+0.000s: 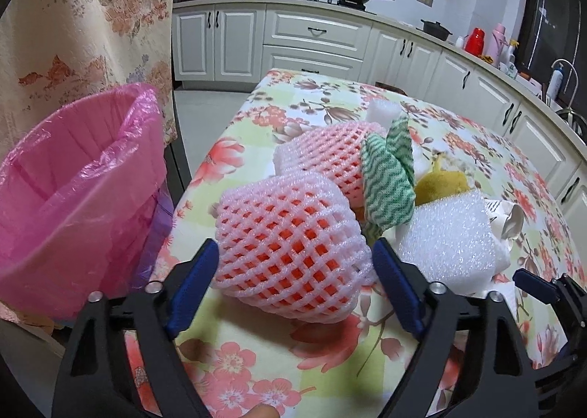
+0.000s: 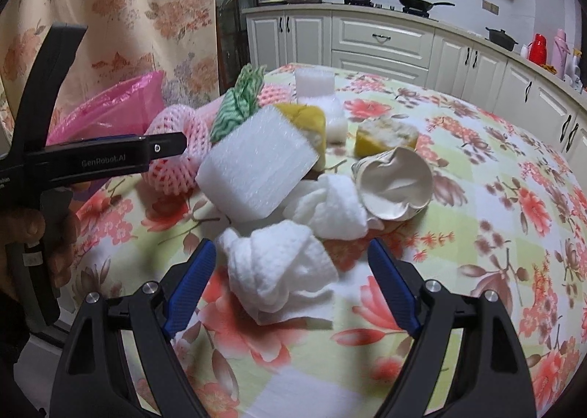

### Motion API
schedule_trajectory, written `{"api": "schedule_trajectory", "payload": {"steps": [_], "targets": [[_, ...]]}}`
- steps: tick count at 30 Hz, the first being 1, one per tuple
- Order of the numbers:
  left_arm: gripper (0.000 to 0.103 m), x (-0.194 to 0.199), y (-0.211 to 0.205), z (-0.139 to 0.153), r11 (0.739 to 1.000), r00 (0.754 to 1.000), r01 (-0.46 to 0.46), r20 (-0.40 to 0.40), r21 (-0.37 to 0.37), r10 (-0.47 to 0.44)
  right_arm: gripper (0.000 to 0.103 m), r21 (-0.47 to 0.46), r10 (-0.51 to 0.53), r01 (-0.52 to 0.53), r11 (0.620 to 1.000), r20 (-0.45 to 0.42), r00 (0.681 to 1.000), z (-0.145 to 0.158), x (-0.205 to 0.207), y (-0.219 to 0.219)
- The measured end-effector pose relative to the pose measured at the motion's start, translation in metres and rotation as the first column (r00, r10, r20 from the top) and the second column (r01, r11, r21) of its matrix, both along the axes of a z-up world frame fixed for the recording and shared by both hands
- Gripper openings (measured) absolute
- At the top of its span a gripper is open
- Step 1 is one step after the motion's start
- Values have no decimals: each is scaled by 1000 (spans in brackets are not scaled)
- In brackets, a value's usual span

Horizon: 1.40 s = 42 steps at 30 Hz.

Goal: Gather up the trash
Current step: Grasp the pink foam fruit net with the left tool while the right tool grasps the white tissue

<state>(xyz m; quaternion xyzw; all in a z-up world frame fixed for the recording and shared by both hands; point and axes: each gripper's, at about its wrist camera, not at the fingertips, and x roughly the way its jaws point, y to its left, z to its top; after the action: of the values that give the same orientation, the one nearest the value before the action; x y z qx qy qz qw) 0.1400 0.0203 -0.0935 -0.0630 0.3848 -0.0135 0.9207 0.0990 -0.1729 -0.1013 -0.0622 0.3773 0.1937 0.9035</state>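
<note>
While the pile of trash is still sitting on the flowered bench [image 2: 477, 197], both grippers are only reaching in. The left gripper [image 1: 295, 267] is straddling a pink foam fruit net [image 1: 290, 245], fingers spread and hugging its sides, though I cannot tell if they are pinching yet. The right gripper [image 2: 291, 264] is hanging spread over a crumpled white tissue [image 2: 279, 271]. The pink-lined bin [image 1: 73, 197] is waiting beside the bench, showing nothing inside from here, so I judge nearly everything is left: foam blocks, crushed paper cup [image 2: 394, 185], fruit peel.
</note>
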Motion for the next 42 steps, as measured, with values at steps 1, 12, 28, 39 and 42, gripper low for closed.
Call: {"api": "schedule_trajectory", "payload": {"steps": [1, 12, 28, 39, 42], "targets": [[74, 0, 0, -1, 1000, 1000, 3, -3, -4, -3, 73, -2, 3, -3, 1000, -9, 1000, -2, 1, 1], [48, -4, 1, -3, 1000, 1000, 22, -13, -21, -22, 31, 17, 23, -22, 1000, -53, 998, -7, 5, 3], [40, -17, -1, 20, 999, 999, 30, 28, -17, -29, 30, 62, -7, 6, 998, 16, 1000, 28, 2, -12], [39, -24, 0, 41, 999, 997, 29, 74, -16, -28, 30, 85, -54, 48, 995, 61, 997, 53, 8, -27], [39, -26, 0, 47, 999, 996, 31, 89, -16, -30, 30, 91, -61, 54, 994, 75, 995, 60, 10, -29]]}}
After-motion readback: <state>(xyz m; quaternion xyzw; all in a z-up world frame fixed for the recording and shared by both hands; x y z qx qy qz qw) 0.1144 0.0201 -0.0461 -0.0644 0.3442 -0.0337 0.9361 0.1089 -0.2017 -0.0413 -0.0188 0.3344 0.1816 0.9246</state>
